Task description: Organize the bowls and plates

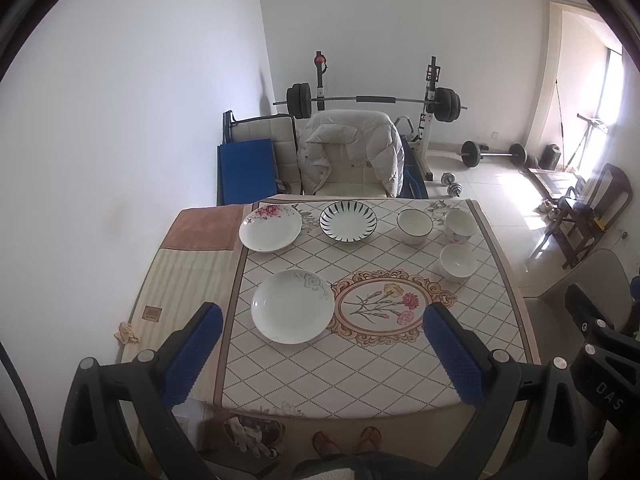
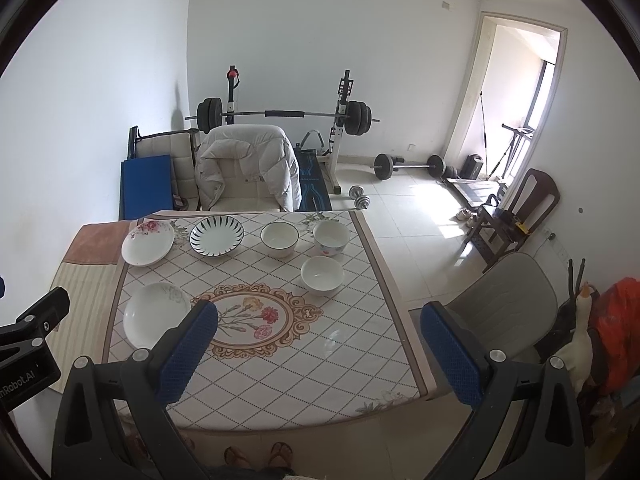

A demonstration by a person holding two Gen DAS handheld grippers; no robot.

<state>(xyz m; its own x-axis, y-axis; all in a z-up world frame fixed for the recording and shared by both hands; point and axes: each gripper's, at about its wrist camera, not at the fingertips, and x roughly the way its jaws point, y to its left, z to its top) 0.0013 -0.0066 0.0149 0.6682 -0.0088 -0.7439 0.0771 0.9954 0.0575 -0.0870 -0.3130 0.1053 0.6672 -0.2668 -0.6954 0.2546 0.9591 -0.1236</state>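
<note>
On the table (image 1: 360, 376), under a diamond-patterned cloth: six dishes are set out, all apart from one another.
Far row, left to right: a rose-print plate (image 1: 270, 229), a striped plate (image 1: 348, 222), a dark-rimmed bowl (image 1: 414, 225) and a flowered bowl (image 1: 460, 225) are seen.
Near row: a grey-flower plate (image 1: 293, 306) is placed at left; a plain white bowl (image 1: 458, 263) is placed at right, just in front of the flowered bowl.
Contents: every plate and bowl is seen empty.
Left gripper (image 1: 322, 320): blue pads are held wide apart above the near edge; nothing is gripped.
Right gripper (image 2: 320, 324): fingers are spread, nothing is held; the table's right edge is framed.
Behind the table: a chair draped with a white jacket (image 1: 352, 148) is noted.
</note>
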